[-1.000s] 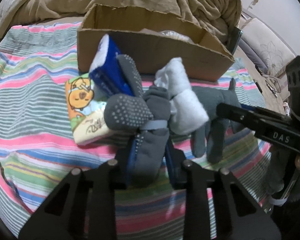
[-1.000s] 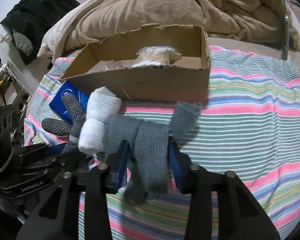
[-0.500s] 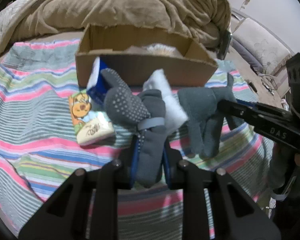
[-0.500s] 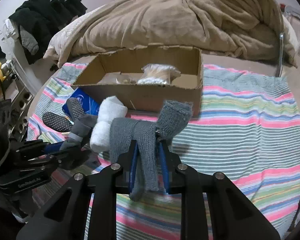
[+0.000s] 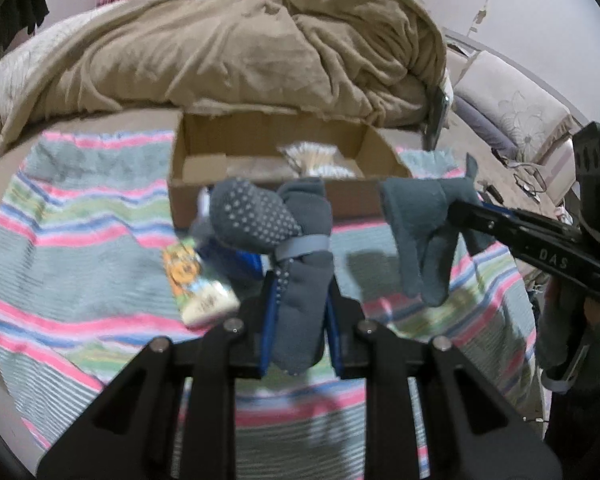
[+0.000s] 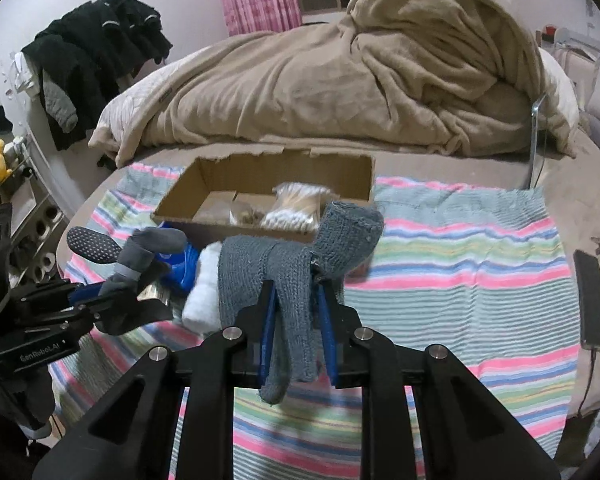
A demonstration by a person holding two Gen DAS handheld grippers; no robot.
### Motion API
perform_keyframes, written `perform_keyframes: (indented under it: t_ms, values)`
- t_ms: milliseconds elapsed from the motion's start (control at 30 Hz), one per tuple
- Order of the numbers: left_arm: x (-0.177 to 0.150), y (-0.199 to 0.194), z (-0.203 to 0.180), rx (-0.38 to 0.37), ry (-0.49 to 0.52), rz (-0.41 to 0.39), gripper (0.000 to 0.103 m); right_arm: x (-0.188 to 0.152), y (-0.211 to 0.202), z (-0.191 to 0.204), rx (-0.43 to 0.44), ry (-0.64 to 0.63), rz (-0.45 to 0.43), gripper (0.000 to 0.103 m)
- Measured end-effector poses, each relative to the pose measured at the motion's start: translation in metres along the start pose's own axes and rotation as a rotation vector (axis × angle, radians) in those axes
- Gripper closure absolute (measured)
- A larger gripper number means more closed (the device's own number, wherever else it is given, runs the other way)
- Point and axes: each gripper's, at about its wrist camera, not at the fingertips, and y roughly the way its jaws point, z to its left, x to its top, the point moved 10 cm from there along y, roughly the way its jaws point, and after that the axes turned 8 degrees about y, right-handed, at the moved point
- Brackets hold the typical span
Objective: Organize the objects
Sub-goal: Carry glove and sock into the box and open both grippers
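Lifted clear of the striped blanket (image 6: 460, 264) since the earlier frames — both loads. Left gripper (image 5: 298, 316) clamped on a dotted grip sock (image 5: 284, 248) at frame centre, right gripper (image 6: 294, 320) clamped on a knitted grey sock (image 6: 284, 276). Carrying step, probably — next, forward over the cardboard box (image 6: 352, 176), then release.

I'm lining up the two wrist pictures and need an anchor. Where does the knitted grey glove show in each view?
Left wrist view: the knitted grey glove hangs right of centre, clamped in the right gripper.
Right wrist view: it hangs low at centre.
Shared landmark: the cardboard box behind it.
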Motion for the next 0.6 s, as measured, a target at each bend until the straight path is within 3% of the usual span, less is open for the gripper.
perform_keyframes:
  t_ms: [600]
  values:
    - [0.066,-0.007,0.03,0.044,0.07,-0.102,0.081,0.075,-0.004,0.001,-0.016,-0.028,-0.106,0.081]
